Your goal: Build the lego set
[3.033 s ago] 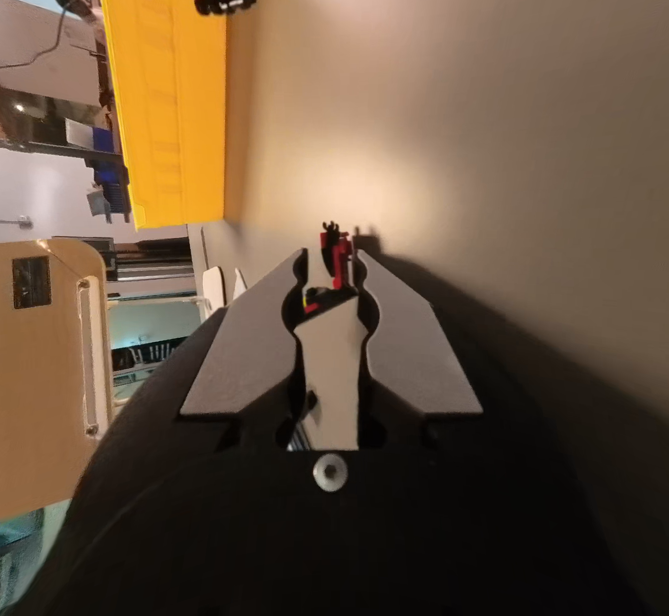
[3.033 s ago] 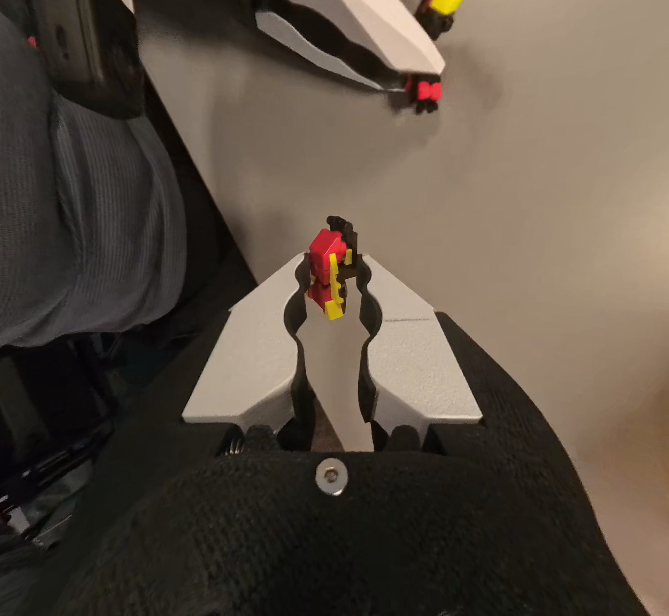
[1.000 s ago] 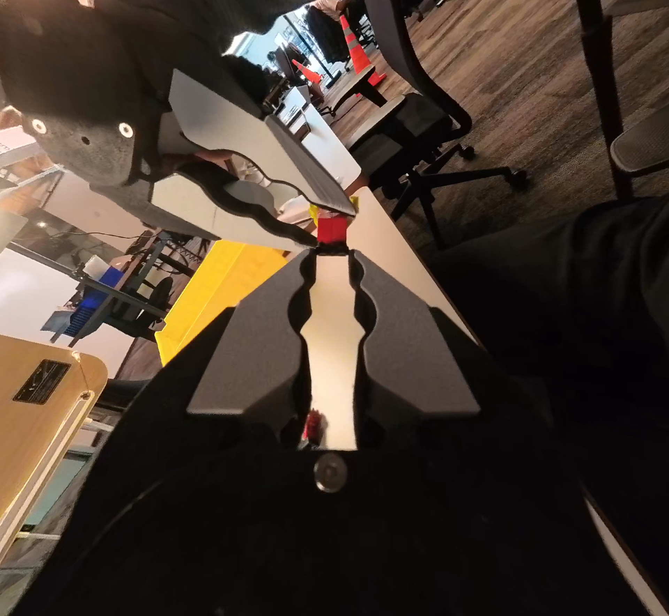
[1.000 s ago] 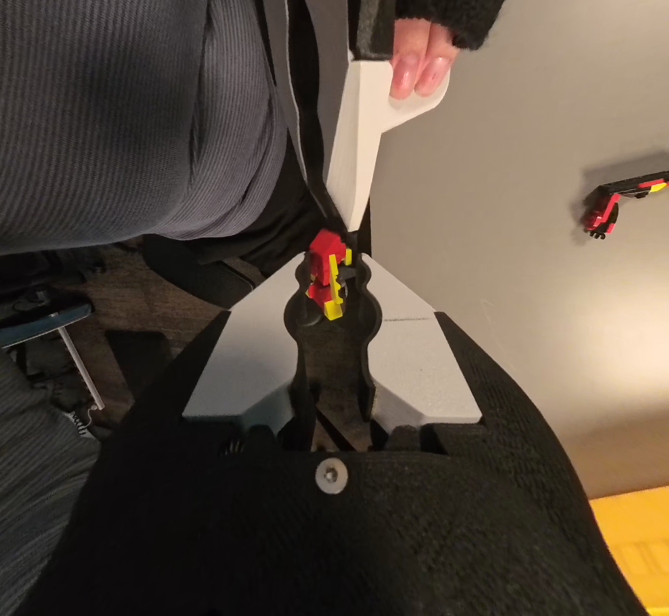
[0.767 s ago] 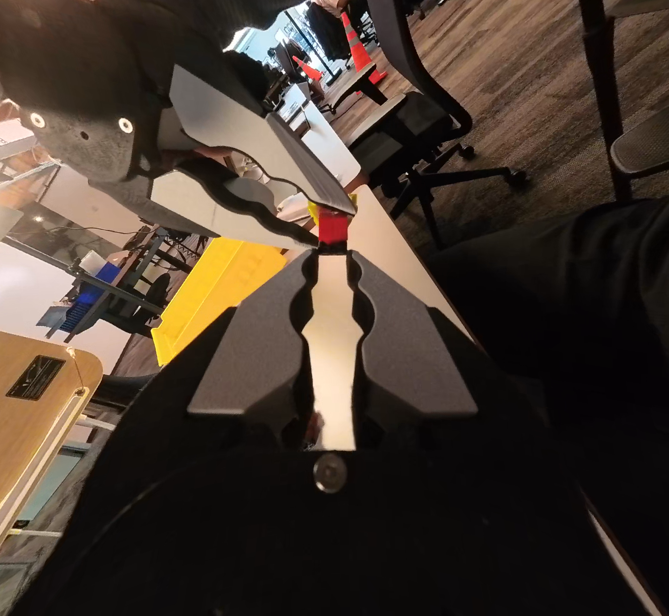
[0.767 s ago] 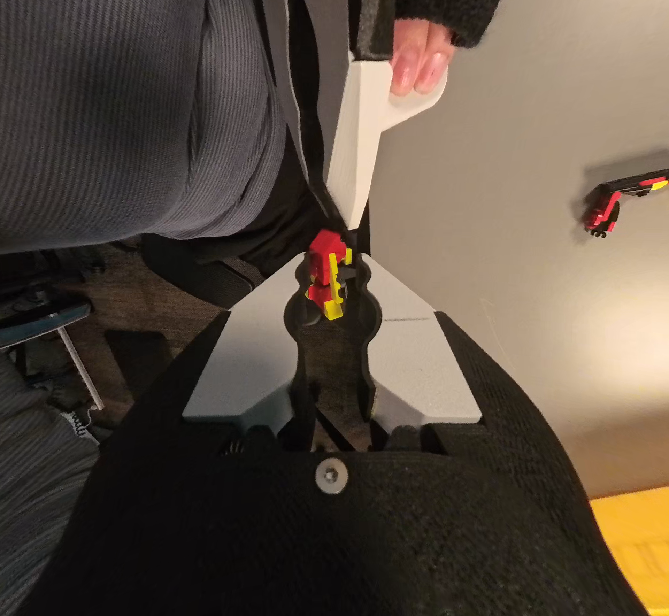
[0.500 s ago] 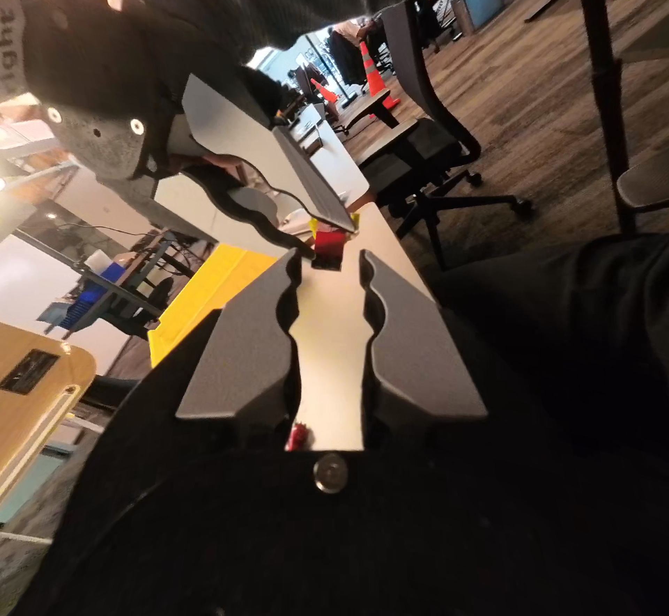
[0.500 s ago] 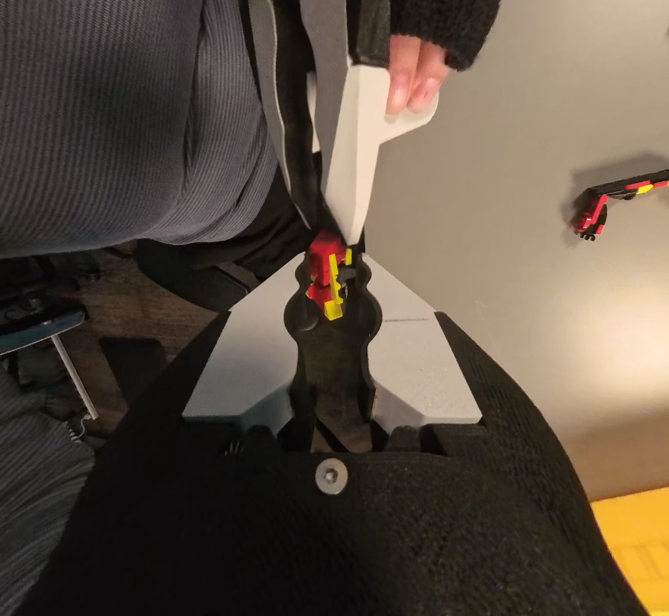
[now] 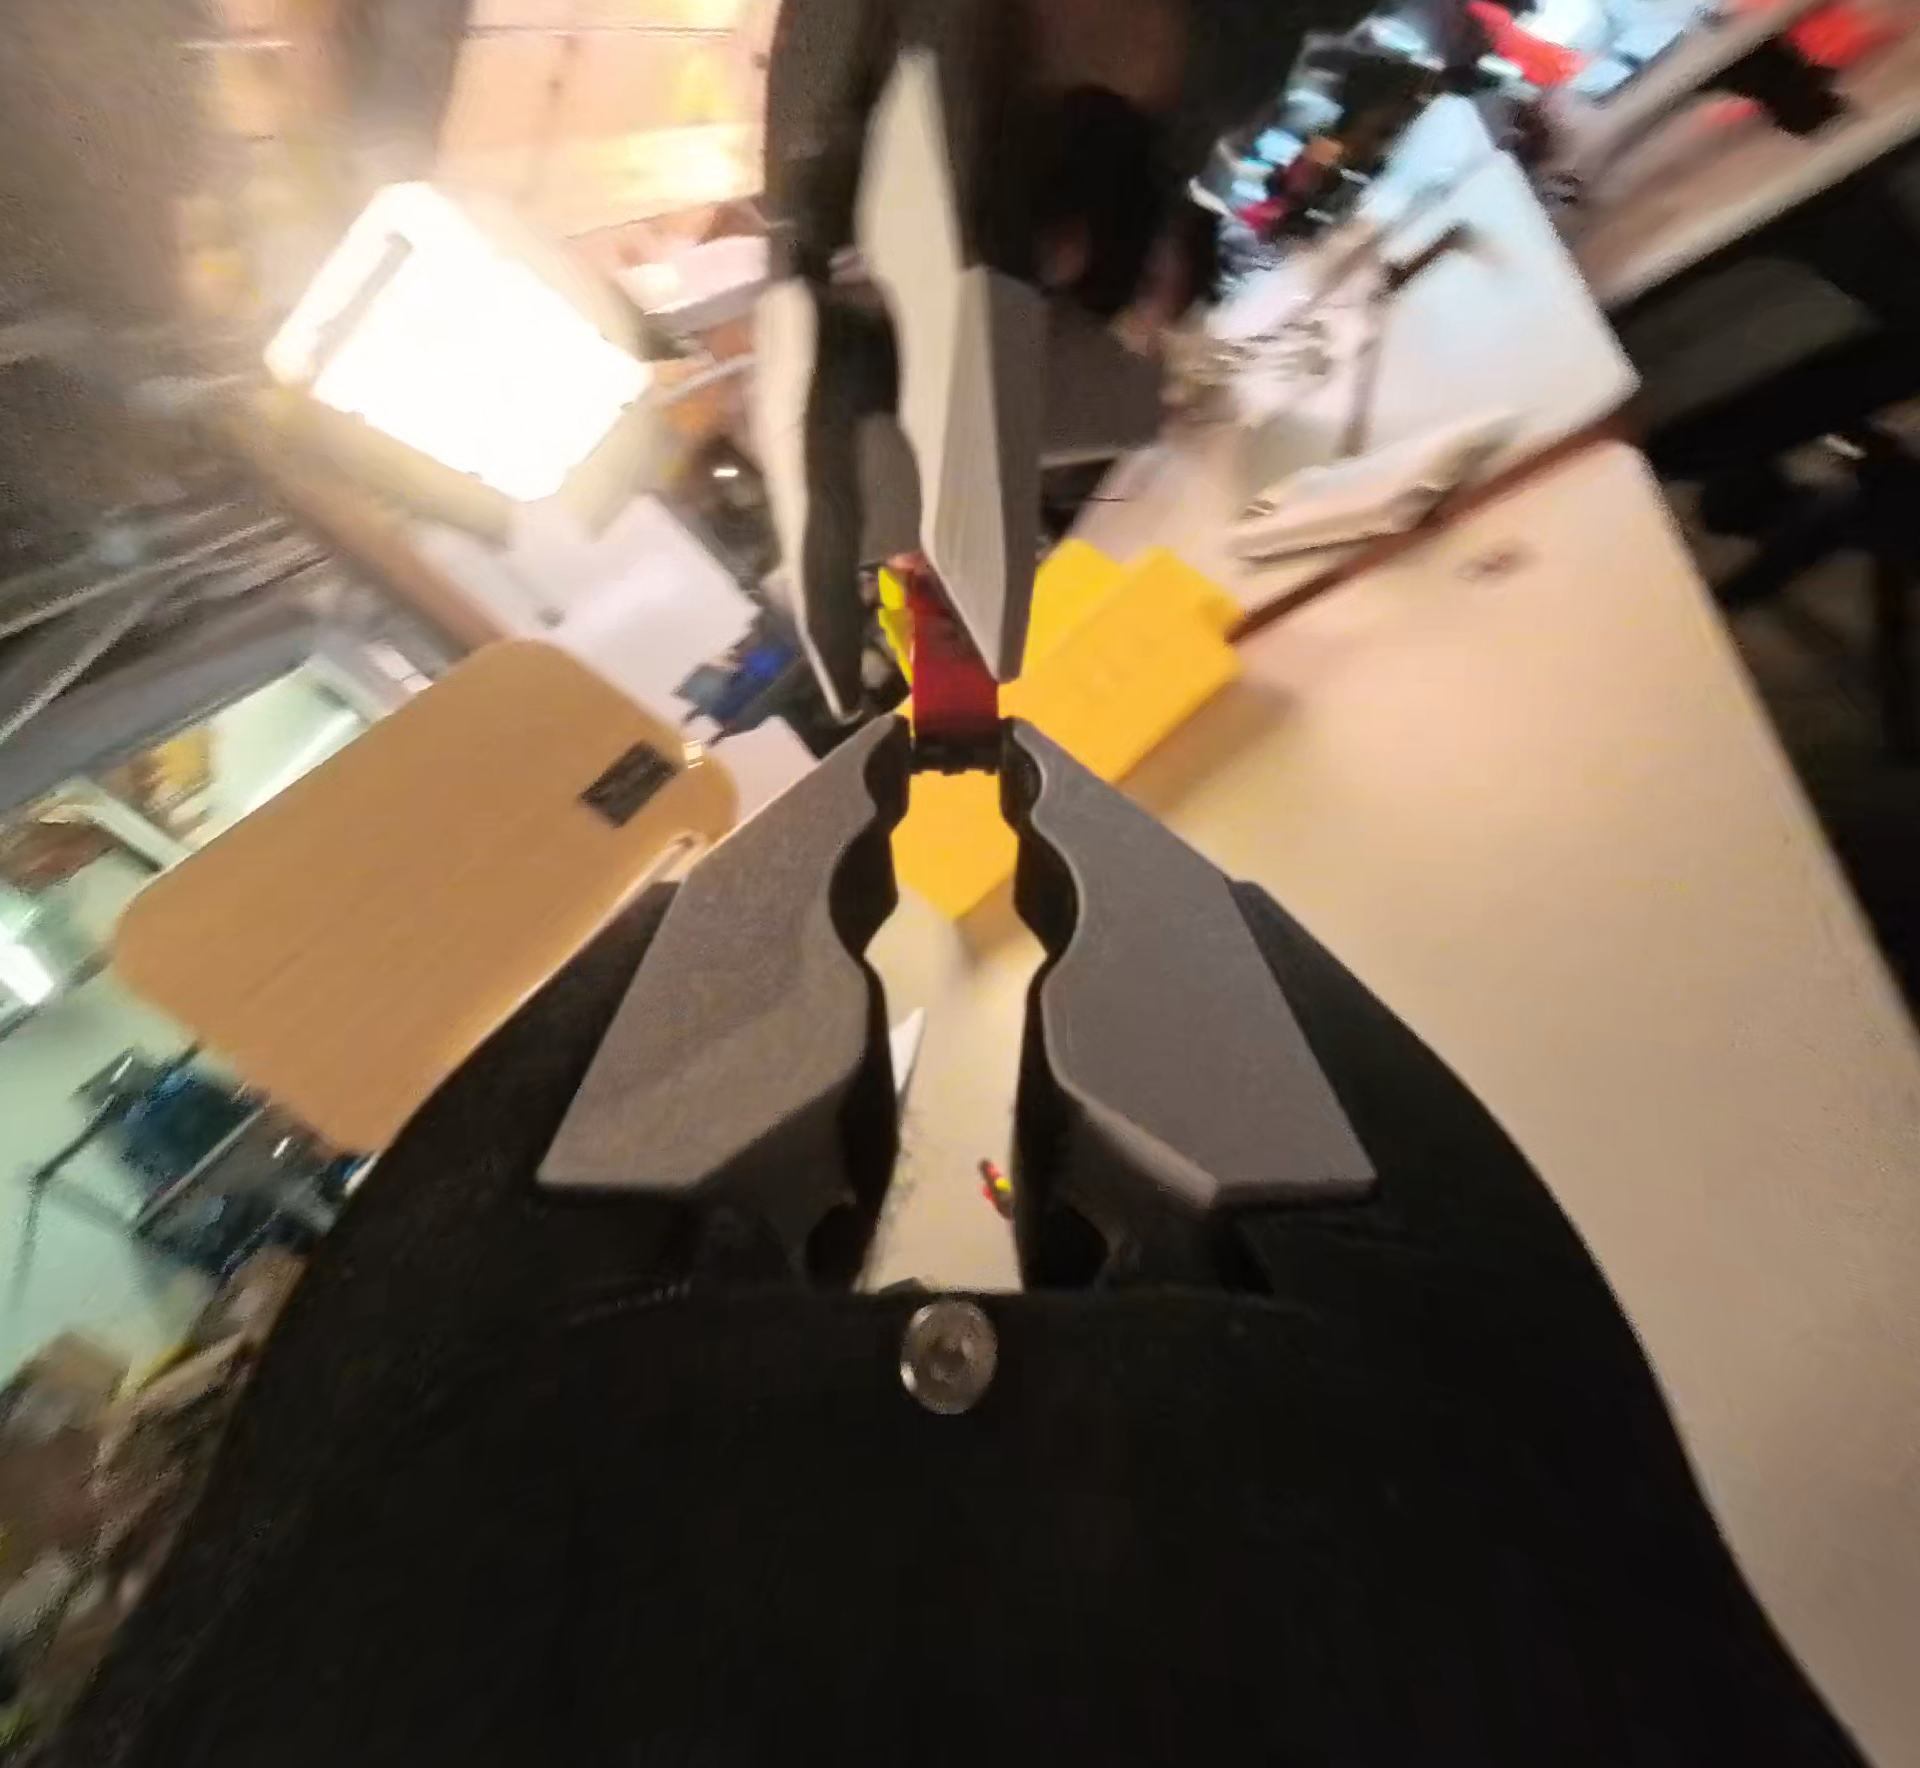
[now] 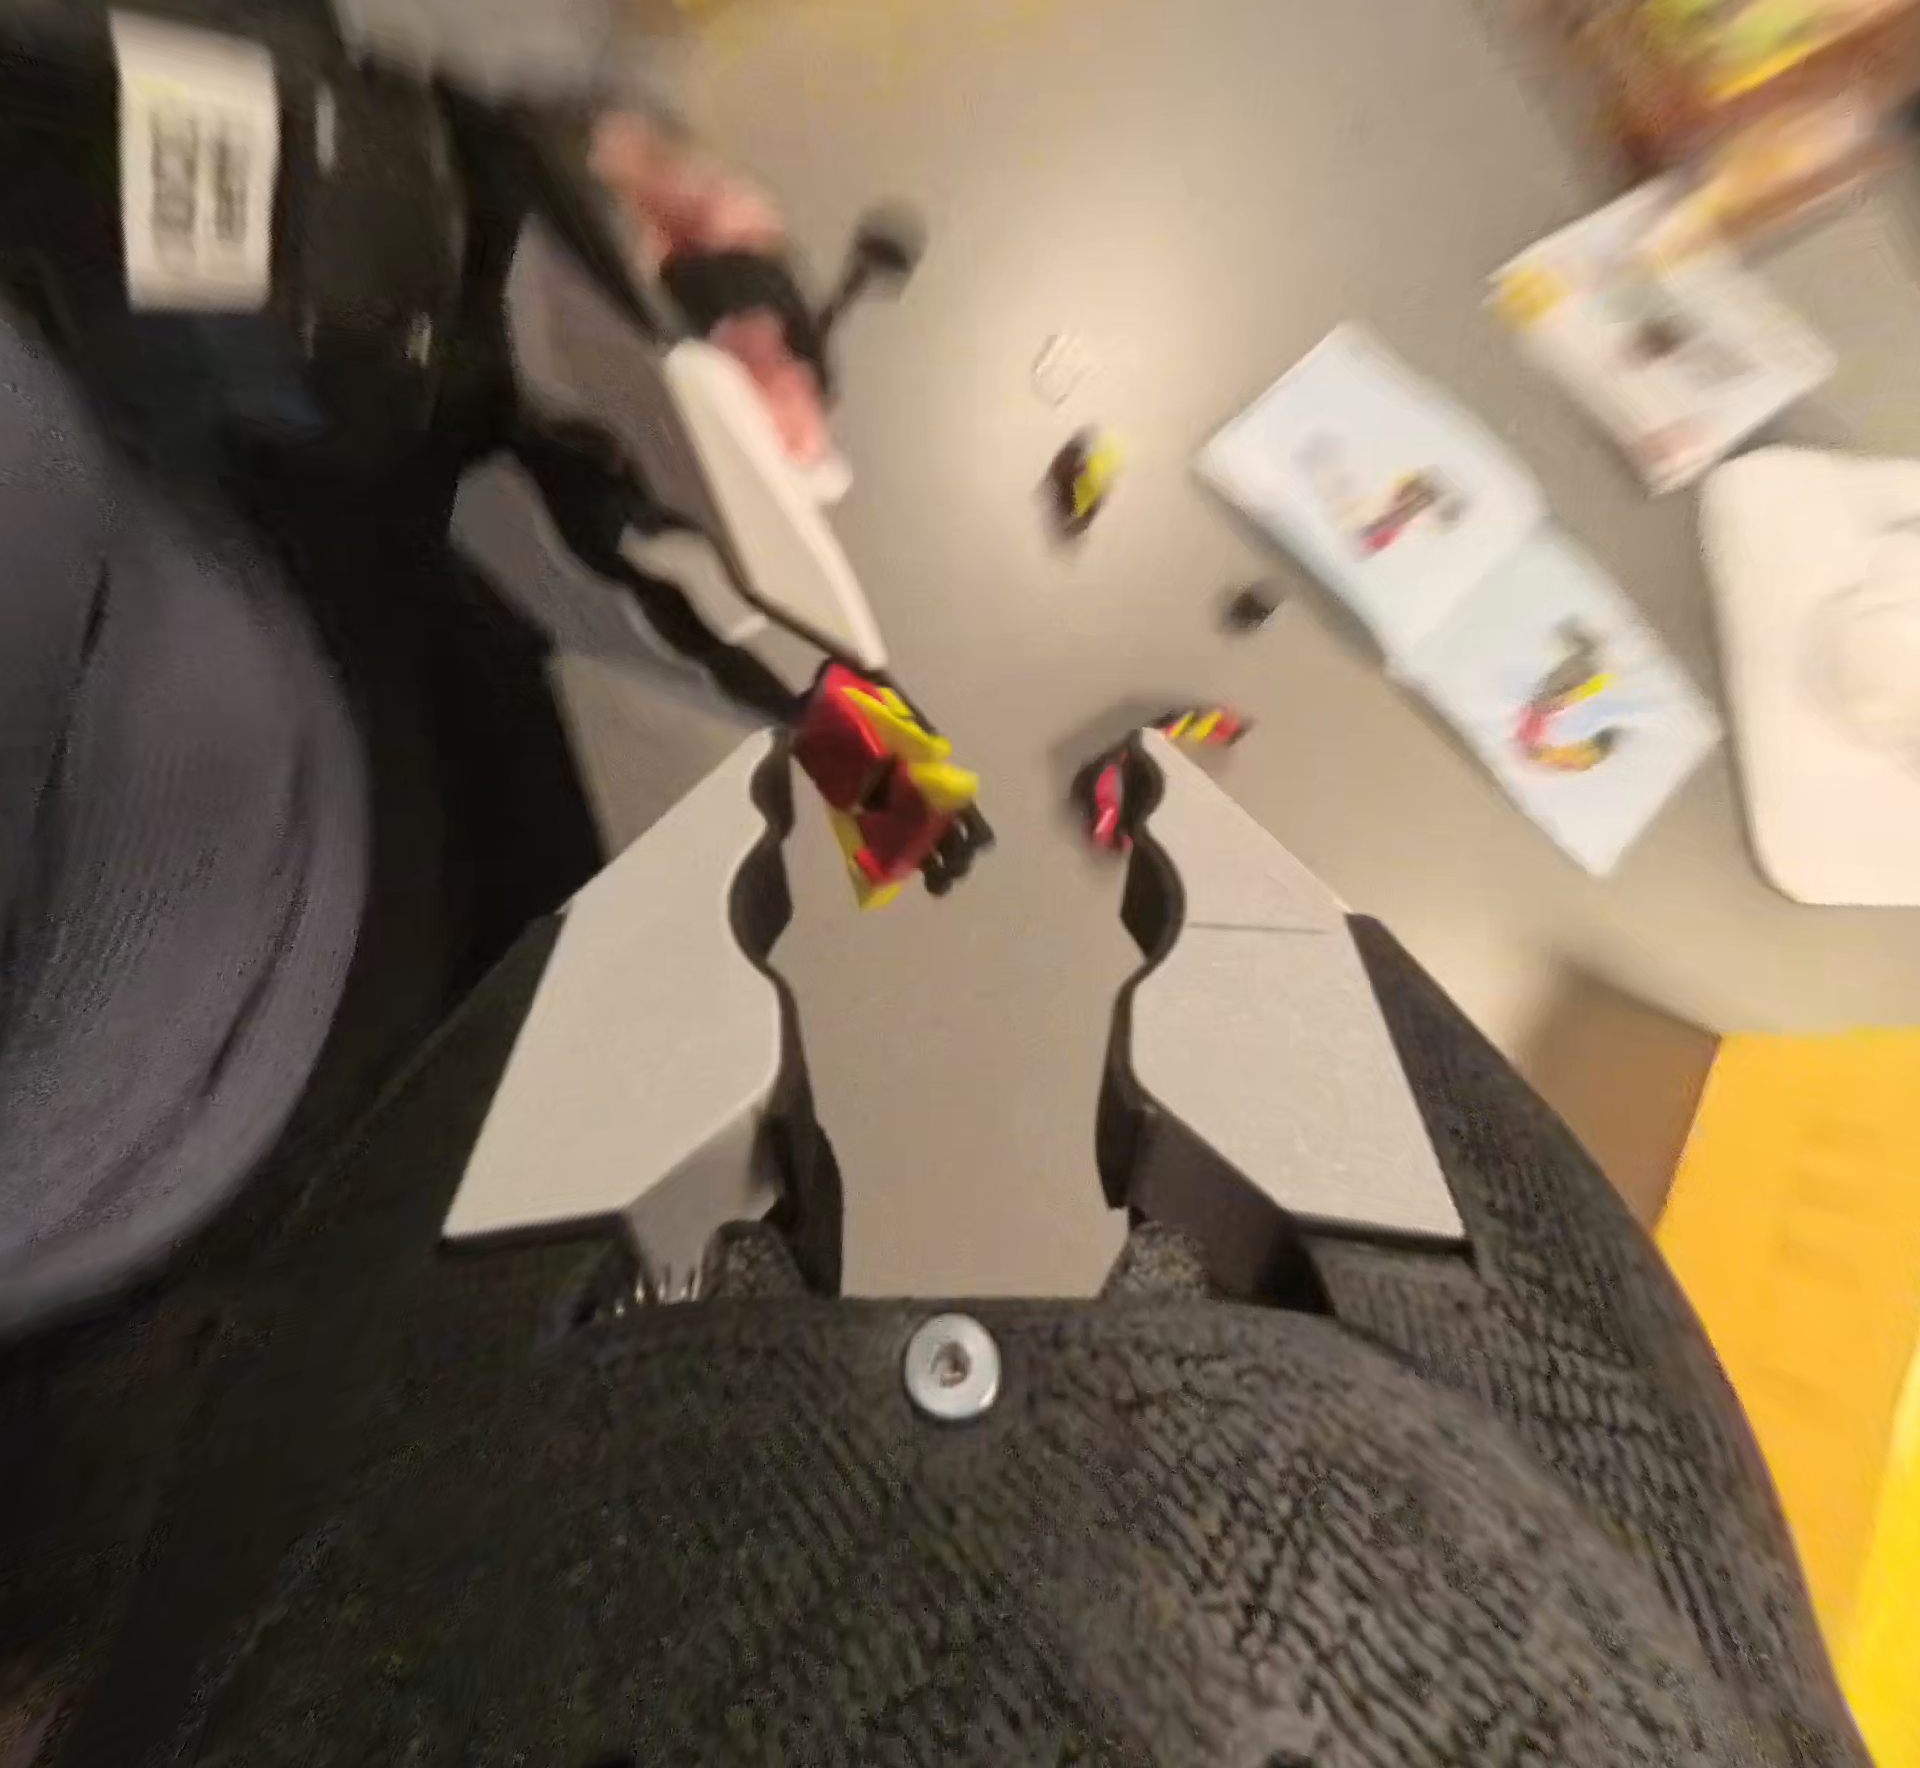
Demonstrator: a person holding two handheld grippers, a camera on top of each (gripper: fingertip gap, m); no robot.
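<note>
Right wrist view first, and it's a blurry one: the right gripper (image 10: 961, 762) stands wide, nothing between its fingers, grey surface (image 10: 1195, 160) showing straight through the gap. Just past its left fingertip, at about ten o'clock, hangs the red, yellow and black lego assembly (image 10: 888, 783), pinched at its upper end by the tips of the left gripper (image 10: 831, 653), which reaches in from eleven o'clock. By the right fingertip, at one o'clock, a second small red-and-black lego piece (image 10: 1107, 799) lies on the surface. Farther out at two o'clock, open instruction booklets (image 10: 1455, 575) are spread flat, and a small black-and-yellow piece (image 10: 1081, 471) sits at twelve. Over to the left wrist view: the left gripper (image 9: 956, 747) is narrowed down on the lego assembly (image 9: 945, 679), holding its black base right at the fingertips, the red and yellow part rising away at twelve o'clock. The right gripper (image 9: 914, 596) comes down from above, its pale fingers on either side of the assembly's top; whether they touch it is hard to tell. Beyond, a yellow bin (image 9: 1122, 648) rests on the pale surface (image 9: 1507, 835).
</note>
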